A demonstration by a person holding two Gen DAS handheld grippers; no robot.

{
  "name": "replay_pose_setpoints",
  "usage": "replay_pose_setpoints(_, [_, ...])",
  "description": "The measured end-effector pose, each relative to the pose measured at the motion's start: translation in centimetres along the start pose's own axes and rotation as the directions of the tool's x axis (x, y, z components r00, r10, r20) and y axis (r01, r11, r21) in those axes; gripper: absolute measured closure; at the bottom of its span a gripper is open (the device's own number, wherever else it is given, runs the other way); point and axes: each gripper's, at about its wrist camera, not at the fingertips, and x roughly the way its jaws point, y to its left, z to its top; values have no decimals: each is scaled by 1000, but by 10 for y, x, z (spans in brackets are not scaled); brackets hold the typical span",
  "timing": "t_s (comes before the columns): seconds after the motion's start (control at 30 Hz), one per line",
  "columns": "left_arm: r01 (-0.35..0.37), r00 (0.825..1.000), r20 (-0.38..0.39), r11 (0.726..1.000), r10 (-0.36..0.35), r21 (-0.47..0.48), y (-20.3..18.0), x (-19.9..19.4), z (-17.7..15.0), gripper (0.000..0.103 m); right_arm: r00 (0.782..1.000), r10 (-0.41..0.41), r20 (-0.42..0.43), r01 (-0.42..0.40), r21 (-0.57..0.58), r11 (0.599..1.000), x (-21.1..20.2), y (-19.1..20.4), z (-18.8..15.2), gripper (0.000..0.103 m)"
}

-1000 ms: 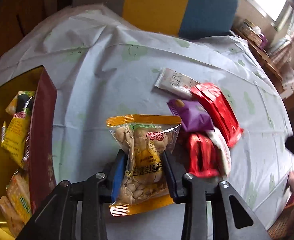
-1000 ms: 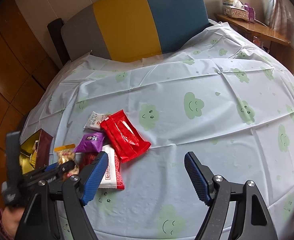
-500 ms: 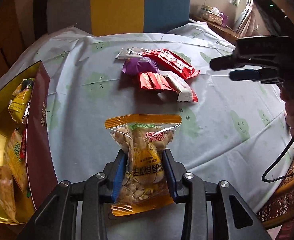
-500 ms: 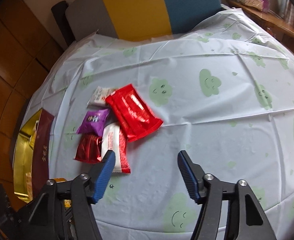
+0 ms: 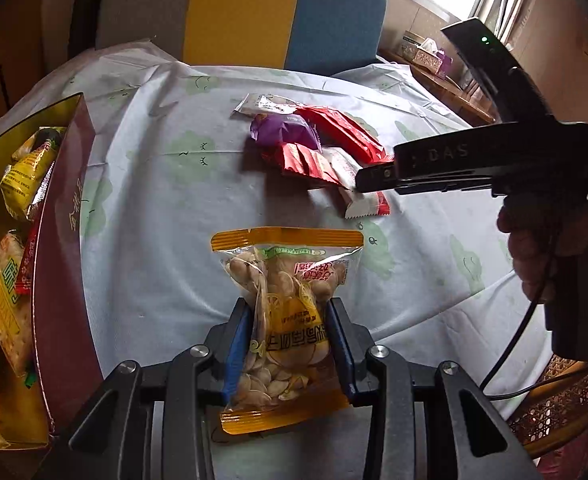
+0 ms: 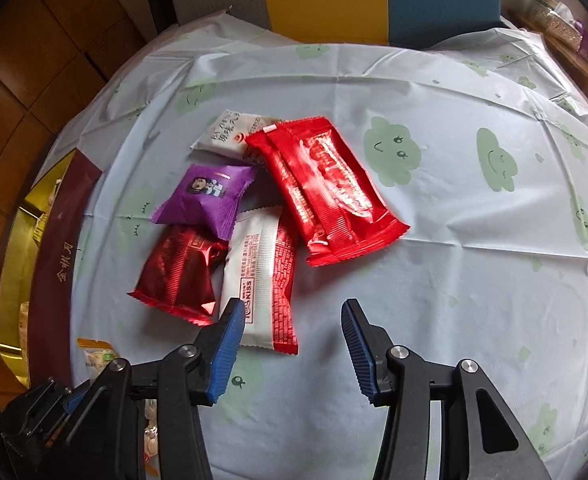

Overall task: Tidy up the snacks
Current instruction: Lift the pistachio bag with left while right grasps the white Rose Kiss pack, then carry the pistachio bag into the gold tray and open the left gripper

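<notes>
My left gripper [image 5: 289, 320] is shut on a clear, orange-edged bag of pistachios [image 5: 289, 308] and holds it above the table's near edge, right of the dark red and gold box [image 5: 63, 240]. My right gripper [image 6: 289, 320] is open and empty, just above the near end of a white and red packet [image 6: 263, 276]. That packet lies in a pile with a dark red foil packet [image 6: 177, 272], a purple packet [image 6: 205, 196], a long red packet [image 6: 326, 188] and a white packet [image 6: 229, 134]. The pile also shows in the left wrist view [image 5: 314, 148].
The box holds several yellow and pale snack packs [image 5: 21, 184]. A pale blue tablecloth with green clouds [image 6: 474, 240] covers the round table. A grey, yellow and blue chair back [image 5: 253, 12] stands behind it. A wicker seat [image 5: 566, 404] is at the near right.
My left gripper has pulled back from the pile with the pistachio bag, nearer the table's front edge. My right gripper has moved forward and down over the pile, still open.
</notes>
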Motion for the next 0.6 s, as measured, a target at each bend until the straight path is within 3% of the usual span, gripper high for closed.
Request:
replay_pose_setpoints(0.13, [2,1000,10,1000,-2,1,-1,-1,-2,64,1000,13,-5,-13,11,1000,4,3,6,52])
replay_pose_setpoints(0.37, [13,1000,20,1000,-13,-5,1,-1,-4,64,998,-56,-14,56,-39,998,24,29,20,51])
replay_pose_setpoints(0.47, [19,1000,23,1000,-19,-9,2,-2,-5,64,991,-137,-4,135,-132,982,26,44,18,67])
replay_pose_setpoints(0.6, [31,999,30,999,-30,-11,5,-2,-6,64,986,-159,-42,146,-215,966,19,46,4,72])
